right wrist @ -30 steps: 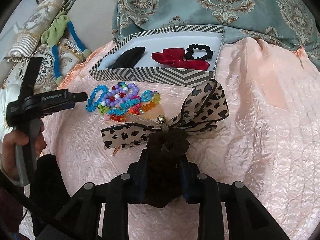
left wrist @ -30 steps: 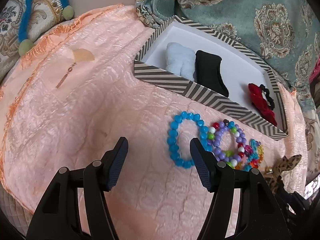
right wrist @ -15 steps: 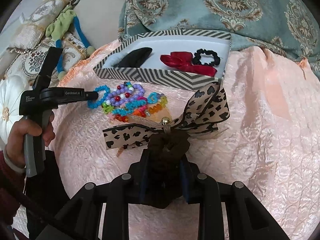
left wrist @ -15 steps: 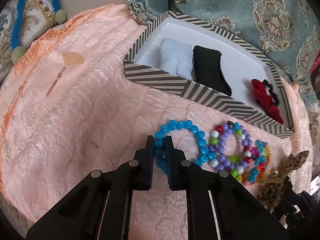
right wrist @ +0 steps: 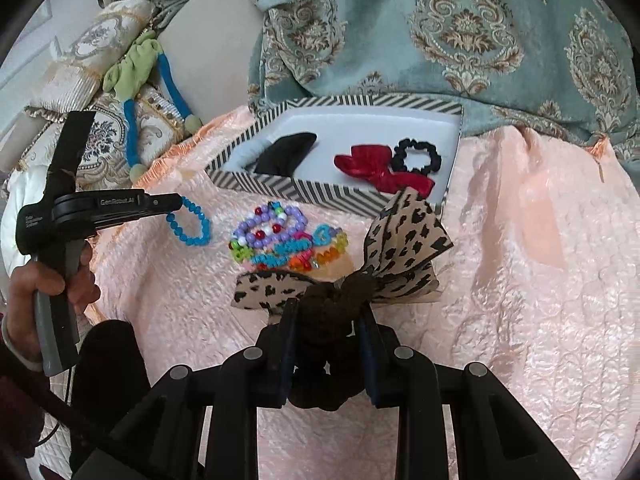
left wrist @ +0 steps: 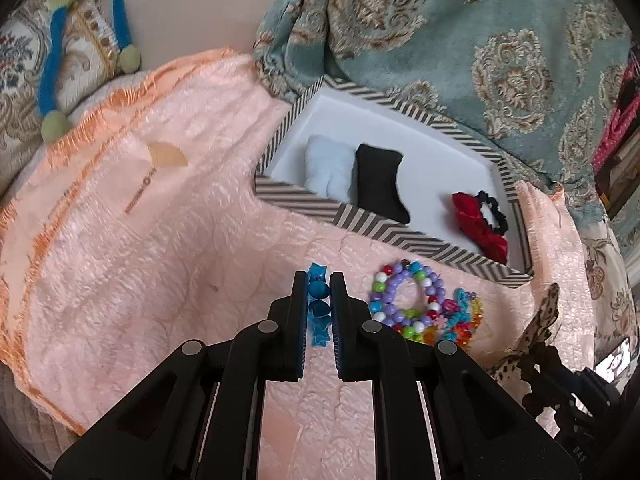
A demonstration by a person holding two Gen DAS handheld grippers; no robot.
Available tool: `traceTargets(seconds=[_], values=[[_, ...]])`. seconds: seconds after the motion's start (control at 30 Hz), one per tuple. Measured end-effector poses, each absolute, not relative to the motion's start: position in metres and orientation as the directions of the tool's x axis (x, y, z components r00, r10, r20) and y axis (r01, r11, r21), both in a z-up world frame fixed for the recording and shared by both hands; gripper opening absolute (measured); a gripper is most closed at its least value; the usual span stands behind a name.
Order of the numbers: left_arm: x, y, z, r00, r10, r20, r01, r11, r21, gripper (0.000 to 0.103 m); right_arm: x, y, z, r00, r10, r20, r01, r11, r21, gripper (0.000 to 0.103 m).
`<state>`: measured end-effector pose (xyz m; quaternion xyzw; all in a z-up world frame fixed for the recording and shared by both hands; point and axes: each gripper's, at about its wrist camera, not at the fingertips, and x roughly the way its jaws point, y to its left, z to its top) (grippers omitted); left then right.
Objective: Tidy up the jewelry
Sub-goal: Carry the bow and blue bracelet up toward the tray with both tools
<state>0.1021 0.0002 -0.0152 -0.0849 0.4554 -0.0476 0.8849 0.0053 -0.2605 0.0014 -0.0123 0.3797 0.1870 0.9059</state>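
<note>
Gripping jewelry in both grippers over the peach bedspread (right wrist: pixel 540 280).

Nearest, the right gripper (right wrist: pixel 326 344) is clamped on the dark scrunchie knot of a leopard bow (right wrist: pixel 404 240), whose ribbons fan out just ahead of its fingers. The left gripper (left wrist: pixel 319 300) is pinched narrow on a blue bracelet (left wrist: pixel 319 292); in the right view that bracelet (right wrist: pixel 192 226) hangs as a loop from the fingertips, lifted above the spread. Just right of it lies a heap of bead bracelets (left wrist: pixel 416 304), purple, white and mixed colours, touching one another. Beyond stands a striped box (left wrist: pixel 400 236), its front wall near the beads. Inside sit a white cushion (left wrist: pixel 328 172) beside a black cushion (left wrist: pixel 378 182), and farther right a red bow (left wrist: pixel 480 228) touching a black scrunchie (left wrist: pixel 494 210). Behind the box rises a teal blanket (left wrist: pixel 460 40).
</note>
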Motion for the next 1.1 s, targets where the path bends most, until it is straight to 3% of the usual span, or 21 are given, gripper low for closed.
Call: traceTargets(seconds=[0.83, 1.0, 1.1], values=[[0.116, -0.02, 0.012, 0.616, -0.146, -0.775, 0.062, 0.989, -0.137, 0.009, 0.034, -0.255, 0.045, 0.694, 0.361, -0.623, -0.361, 0.923, 0.133, 0.026], [0.115, -0.021, 0.007, 0.609, -0.148, -0.779, 0.065, 0.988, -0.137, 0.009, 0.038, -0.261, 0.04, 0.672, 0.368, -0.643, -0.36, 0.921, 0.151, 0.026], [0.114, -0.02, 0.005, 0.604, -0.153, -0.782, 0.064, 0.988, -0.143, 0.009, 0.039, -0.266, 0.025, 0.617, 0.344, -0.708, -0.341, 0.928, 0.153, 0.026]])
